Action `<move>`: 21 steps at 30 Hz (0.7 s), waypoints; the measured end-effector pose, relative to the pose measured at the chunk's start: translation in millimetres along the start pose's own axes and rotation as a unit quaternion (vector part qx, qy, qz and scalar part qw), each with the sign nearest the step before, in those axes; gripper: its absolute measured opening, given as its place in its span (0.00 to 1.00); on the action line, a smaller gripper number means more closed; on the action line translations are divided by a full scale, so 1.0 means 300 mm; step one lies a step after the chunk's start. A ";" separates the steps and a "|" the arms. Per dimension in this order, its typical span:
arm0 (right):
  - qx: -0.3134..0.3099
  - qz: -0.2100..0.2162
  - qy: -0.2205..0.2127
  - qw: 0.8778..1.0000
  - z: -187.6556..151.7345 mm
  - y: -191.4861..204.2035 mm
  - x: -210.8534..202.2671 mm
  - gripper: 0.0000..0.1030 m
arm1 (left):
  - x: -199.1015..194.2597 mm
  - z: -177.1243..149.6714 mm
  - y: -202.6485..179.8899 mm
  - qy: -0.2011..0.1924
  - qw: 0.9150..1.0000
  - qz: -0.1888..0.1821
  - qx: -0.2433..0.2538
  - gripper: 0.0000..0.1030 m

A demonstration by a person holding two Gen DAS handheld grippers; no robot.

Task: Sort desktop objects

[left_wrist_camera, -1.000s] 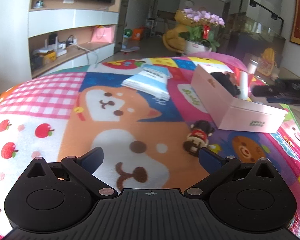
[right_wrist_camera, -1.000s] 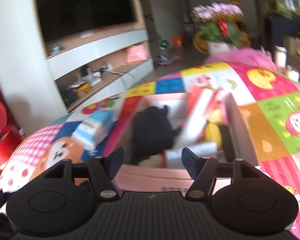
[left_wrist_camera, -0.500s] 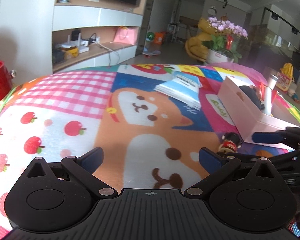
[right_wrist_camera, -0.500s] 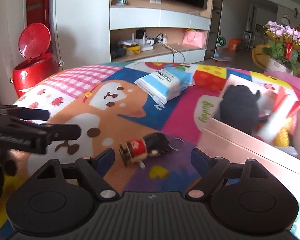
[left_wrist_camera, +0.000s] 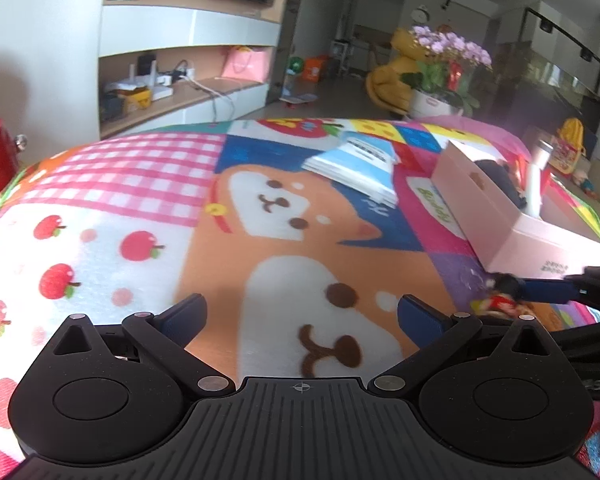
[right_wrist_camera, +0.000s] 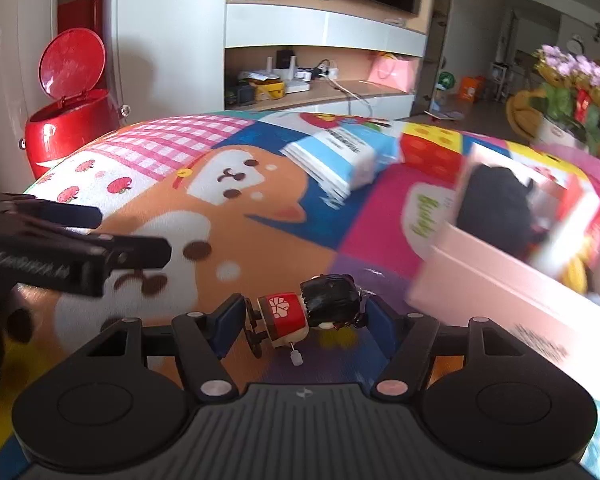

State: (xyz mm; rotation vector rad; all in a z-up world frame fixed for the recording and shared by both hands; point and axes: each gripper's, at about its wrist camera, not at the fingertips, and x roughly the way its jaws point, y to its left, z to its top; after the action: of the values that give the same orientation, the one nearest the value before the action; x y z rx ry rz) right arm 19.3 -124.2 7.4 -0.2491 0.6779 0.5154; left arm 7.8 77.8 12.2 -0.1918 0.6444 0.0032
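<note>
Right gripper [right_wrist_camera: 302,322] low over the cartoon mat [left_wrist_camera: 140,184], jaws just been closing, the wind-up doll [right_wrist_camera: 306,312] lying on its side between the 2 blue pads [right_wrist_camera: 230,326]; pads look close against its ends, but real contact not clear, so counted as not yet clamped. Doll on the mat just beside the near corner of the pink box [right_wrist_camera: 500,280], probably its destination, since a black plush [right_wrist_camera: 496,204] and other bits already sit inside. Left gripper [left_wrist_camera: 302,314] idle and spread wide over the dog print, nothing between its fingers, likely kept aside to leave room. Blue tissue pack [right_wrist_camera: 340,156] lying flat farther back on the mat, well apart, its dark print too blurred to read. Small print on the box side also unreadable. Green "Buddy" legible on the mat
</note>
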 end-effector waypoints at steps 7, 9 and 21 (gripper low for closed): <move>0.095 -0.080 -0.006 0.992 -0.124 -0.194 -0.161 0.65 | 0.031 -0.007 -0.084 0.015 0.999 -0.023 0.035 1.00; 0.115 -0.101 0.001 0.988 -0.153 -0.242 -0.181 0.65 | 0.039 -0.005 -0.104 0.016 0.999 -0.030 0.039 1.00; 0.186 -0.148 -0.055 0.970 0.160 -0.507 -0.110 0.66 | 0.063 -0.011 -0.142 -0.003 0.998 -0.061 0.024 1.00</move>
State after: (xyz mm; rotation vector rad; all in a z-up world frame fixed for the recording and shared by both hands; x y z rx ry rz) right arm 103.5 -247.1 73.5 0.0331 0.6023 0.1084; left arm 23.7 34.1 5.8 -0.1841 0.6258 -0.1296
